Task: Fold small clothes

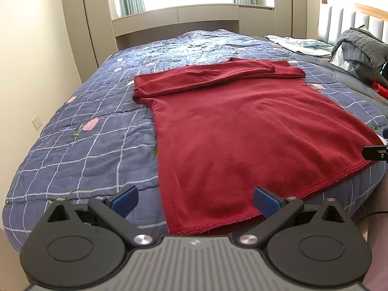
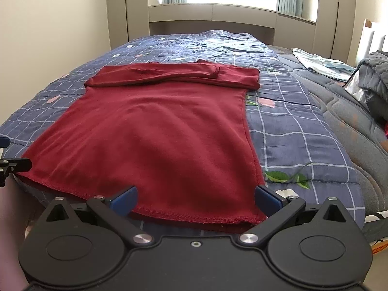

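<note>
red garment (image 1: 242, 131) lay flat on the bed (image 1: 80, 131), spread over a blue checked quilt, hem toward the near edge, both sleeves already folded across the top (image 1: 218, 74) in a band. left tongs (image 1: 195, 202) stood wide, blue pads (image 1: 126, 200) apart and nothing pressed between them; the garment's near left hem corner lay under and between them, not gripped. right tongs (image 2: 195, 202) also wide, poised over the near right hem corner (image 2: 252, 218), empty as well. step in hand read as taking the hem at both corners for the lengthwise fold up toward the sleeves. to do it well, judged: each pair of tongs should bite both layers of cloth just inside its corner, square to the hem, so the edge lifts as one straight line; raise both together and carry evenly so the hem lands parallel to the sleeve band, without dragging the body or disturbing the folded sleeves. risk: pinching the quilt with the cloth, or one side leading and skewing the fold. pose: both tools angled downward toward the bed from its near edge, side by side, each at its own corner; the tip of the other tool showed at the margin of each view (image 1: 375, 152). grey clothing (image 1: 359, 51) heaped far right near the headboard, well apart.
</note>
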`<state>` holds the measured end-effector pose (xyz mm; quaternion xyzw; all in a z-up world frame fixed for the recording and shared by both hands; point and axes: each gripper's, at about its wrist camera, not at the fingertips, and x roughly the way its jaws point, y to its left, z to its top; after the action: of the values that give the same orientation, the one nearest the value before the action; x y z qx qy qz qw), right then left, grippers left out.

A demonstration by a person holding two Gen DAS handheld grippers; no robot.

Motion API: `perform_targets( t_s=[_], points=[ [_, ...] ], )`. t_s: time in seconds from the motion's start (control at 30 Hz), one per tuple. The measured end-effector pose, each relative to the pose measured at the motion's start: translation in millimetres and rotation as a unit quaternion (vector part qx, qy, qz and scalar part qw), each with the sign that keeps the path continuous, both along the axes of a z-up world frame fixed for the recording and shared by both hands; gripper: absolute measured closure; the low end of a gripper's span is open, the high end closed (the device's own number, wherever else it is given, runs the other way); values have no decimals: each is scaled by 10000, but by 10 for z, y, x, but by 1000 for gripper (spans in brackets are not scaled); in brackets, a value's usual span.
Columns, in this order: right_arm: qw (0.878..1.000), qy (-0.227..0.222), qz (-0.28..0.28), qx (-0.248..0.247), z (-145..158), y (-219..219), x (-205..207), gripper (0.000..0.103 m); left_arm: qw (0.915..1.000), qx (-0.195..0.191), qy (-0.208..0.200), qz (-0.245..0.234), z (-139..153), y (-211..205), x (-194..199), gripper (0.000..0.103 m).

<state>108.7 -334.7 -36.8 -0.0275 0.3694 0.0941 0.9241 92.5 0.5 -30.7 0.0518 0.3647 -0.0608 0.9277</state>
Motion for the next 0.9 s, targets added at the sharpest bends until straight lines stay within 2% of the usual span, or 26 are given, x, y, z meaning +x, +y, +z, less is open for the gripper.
perform_targets(
  t_s=[0.17, 0.4, 0.47, 0.53, 0.63, 0.73, 0.9],
  points=[
    [10000, 57, 12, 14, -29, -27, 15, 1, 9999, 90, 22, -109, -3, -32, 3, 0],
    [9996, 161, 207, -56, -90, -4, 21, 1, 9979, 349, -32, -537, -11, -175, -4, 0],
    [9985, 147, 462, -252, -129, 48, -17, 1, 9968, 422, -1, -675, -30, -227, 3, 0],
    [9945, 44, 808, -657, -176, 136, -82, 1, 9955, 515, 7, -794, -45, -282, 11, 0],
    [9814, -247, 1324, -1367, -263, 284, -192, 2, 9942, 651, -36, -857, -60, -341, 17, 0],
    [9638, -517, 1698, -1991, -381, 434, -256, 7, 9945, 491, 26, -928, -64, -353, 29, 0],
    [9394, -995, 2041, -2568, -543, 622, -272, 17, 9936, 359, 106, -1068, -71, -382, 45, 0]
  ],
)
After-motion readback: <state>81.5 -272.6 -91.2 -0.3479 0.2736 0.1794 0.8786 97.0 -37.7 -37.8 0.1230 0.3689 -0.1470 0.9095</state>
